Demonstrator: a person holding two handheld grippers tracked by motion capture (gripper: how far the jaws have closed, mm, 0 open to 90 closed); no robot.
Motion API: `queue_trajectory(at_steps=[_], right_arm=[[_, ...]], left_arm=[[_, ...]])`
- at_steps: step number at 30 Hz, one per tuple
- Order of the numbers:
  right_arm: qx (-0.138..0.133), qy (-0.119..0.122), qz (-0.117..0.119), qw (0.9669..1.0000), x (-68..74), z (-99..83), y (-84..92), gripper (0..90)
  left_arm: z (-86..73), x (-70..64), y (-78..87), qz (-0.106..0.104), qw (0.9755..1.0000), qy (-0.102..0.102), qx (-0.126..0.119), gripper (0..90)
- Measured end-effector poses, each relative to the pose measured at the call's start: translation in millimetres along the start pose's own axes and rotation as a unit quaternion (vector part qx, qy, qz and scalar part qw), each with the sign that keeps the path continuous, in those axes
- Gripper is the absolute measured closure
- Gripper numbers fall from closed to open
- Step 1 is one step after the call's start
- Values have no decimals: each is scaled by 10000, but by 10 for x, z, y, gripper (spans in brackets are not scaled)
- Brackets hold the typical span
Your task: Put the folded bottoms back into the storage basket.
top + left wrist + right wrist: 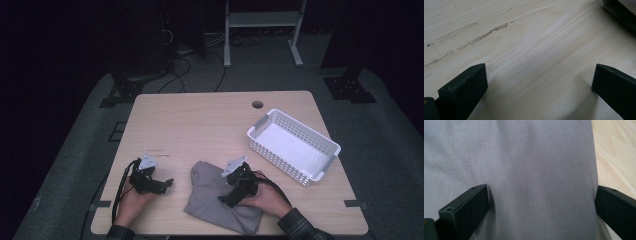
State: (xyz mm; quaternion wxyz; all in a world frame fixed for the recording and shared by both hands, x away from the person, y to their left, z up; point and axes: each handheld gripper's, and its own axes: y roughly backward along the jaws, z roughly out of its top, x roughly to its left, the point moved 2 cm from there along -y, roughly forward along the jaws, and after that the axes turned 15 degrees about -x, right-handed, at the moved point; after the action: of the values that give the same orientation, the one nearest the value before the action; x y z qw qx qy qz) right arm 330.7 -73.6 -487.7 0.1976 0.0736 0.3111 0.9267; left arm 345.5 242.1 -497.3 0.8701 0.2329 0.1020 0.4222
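While the right claw (226, 199) hovers directly over the grey cloth (212, 192), the cloth lies straight beneath and ahead of its jaws, so this claw is the nearer of the two by far. In the right gripper view the jaws stand wide apart, one at each lower corner, with grey fabric (524, 170) spanning the whole gap between them and nothing gripped. One edge of the cloth runs past the jaw on that view's right side, where pale wood shows.

The left claw (167, 184) rests low over bare wood, just beside the cloth's left edge but not touching it. Its jaws are also spread wide, with plain wood grain between them in the left gripper view and a dark strip of cloth edge (621, 15) at the top right corner.

The cloth sits on the near part of the surface (200, 125), slightly right of centre, between the two hands. It looks like a folded, soft garment, matte grey, smooth on top with a few gentle creases. Its long axis runs from the far left toward the near right, widening toward the person.

A white slatted basket (320, 175) stands well apart to the right, tilted at an angle to the surface's edge. It looks empty.
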Motion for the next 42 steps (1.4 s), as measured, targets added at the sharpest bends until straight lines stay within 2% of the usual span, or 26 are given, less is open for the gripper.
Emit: queue_trajectory(at_steps=[5, 10, 13, 14, 16, 17, 19, 20, 21, 22, 24, 25, 29, 42], right_arm=[[45, -78, 36, 10000, 3, -7, -5, 0], [111, -87, -53, 9999, 32, -4, -8, 20], [74, -102, -5, 9999, 65, 3, 21, 116], [45, -36, 45, 10000, 70, 1, 40, 158], [14, -59, 73, 10000, 85, 1, 50, 183], [20, -63, 104, 9999, 89, 10, 73, 283], [16, -57, 193, 9998, 92, 24, 92, 421], [16, -57, 193, 9998, 92, 24, 92, 421], [-27, -85, 288, 9995, 102, 24, 103, 520], [-64, -105, 348, 9993, 98, 19, 109, 565], [-94, -179, 375, 9991, 100, 15, 114, 600], [-114, -307, 394, 9987, 100, 13, 118, 640], [-132, -423, 393, 9982, 94, 15, 129, 661], [-241, -448, 356, 9981, 53, 117, 256, 687]], left_arm=[[0, 0, 0, 0, 10000, -1, 0, 0], [0, -1, 1, 2, 10000, -1, 1, 0], [-1, 0, 0, -1, 10000, -1, 1, 0], [-1, -1, 0, 2, 10000, -2, 0, 0], [-1, -1, 0, 1, 10000, 1, -1, 0], [-1, 0, 0, 0, 10000, -1, -1, 0], [-1, 0, 0, 1, 10000, -1, -1, 0], [-1, 0, 0, 1, 10000, -1, -1, 0], [-1, 0, 0, 1, 10000, 0, -1, 0], [-1, -1, 0, 1, 10000, -1, -1, 0], [-1, -1, 0, -1, 10000, 1, -1, 0], [-1, -1, 0, 2, 10000, 2, -1, 0], [0, 0, 0, 0, 10000, 1, -1, 0], [1, 0, 0, -1, 10000, 7, -2, 0]])
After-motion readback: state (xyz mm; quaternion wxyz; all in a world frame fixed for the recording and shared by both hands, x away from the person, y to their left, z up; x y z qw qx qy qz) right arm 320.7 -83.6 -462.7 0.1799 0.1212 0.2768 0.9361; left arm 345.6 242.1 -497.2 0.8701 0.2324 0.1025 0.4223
